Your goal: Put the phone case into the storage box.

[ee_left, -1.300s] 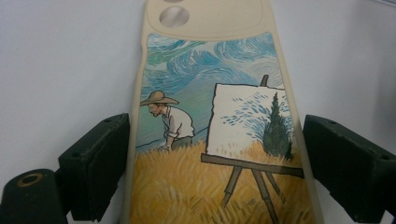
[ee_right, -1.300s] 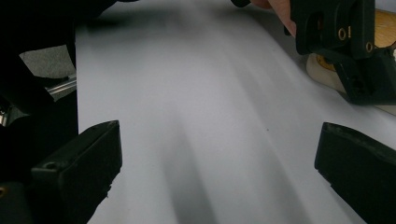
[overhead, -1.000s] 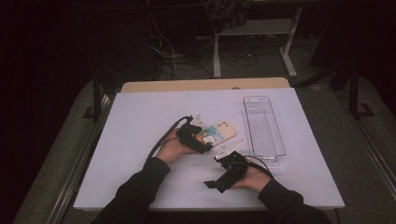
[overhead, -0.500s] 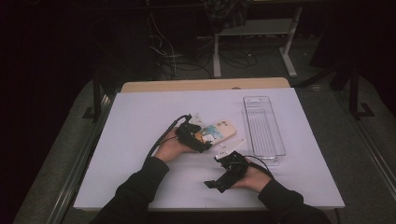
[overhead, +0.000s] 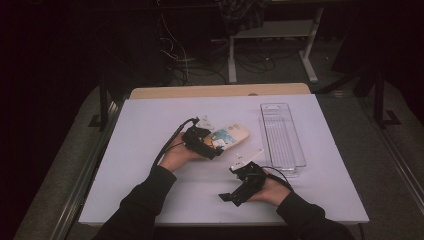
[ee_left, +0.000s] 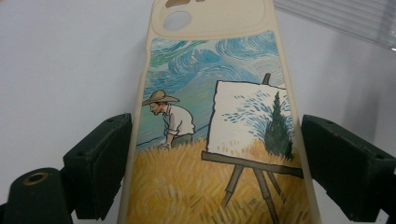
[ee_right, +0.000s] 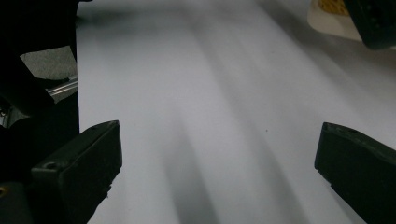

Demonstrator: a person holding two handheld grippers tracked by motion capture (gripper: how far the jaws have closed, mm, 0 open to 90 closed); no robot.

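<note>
A cream phone case (overhead: pixel 234 135) printed with a painter at an easel in a wheat field lies between the jaws of my left gripper (overhead: pixel 219 146). In the left gripper view the case (ee_left: pixel 210 107) runs away from me, camera cut-out at the far end. Both pads (ee_left: pixel 109 163) press on its long edges, so the left gripper (ee_left: pixel 215 172) is shut on it. It hangs a little above the white table (overhead: pixel 150 130). My right gripper (overhead: pixel 229 196) rests near the front edge and points left. Its jaws stand open with nothing between them (ee_right: pixel 217 172).
A long clear plastic tray (overhead: pixel 280 132) lies at the right of the table, its edge at the top right of the left gripper view (ee_left: pixel 345 18). A corner of the case (ee_right: pixel 329 16) shows far off in the right gripper view. Dark floor and cables lie behind the table.
My left gripper has risen slightly with the phone case held in it. The right hand has stayed where it was.
</note>
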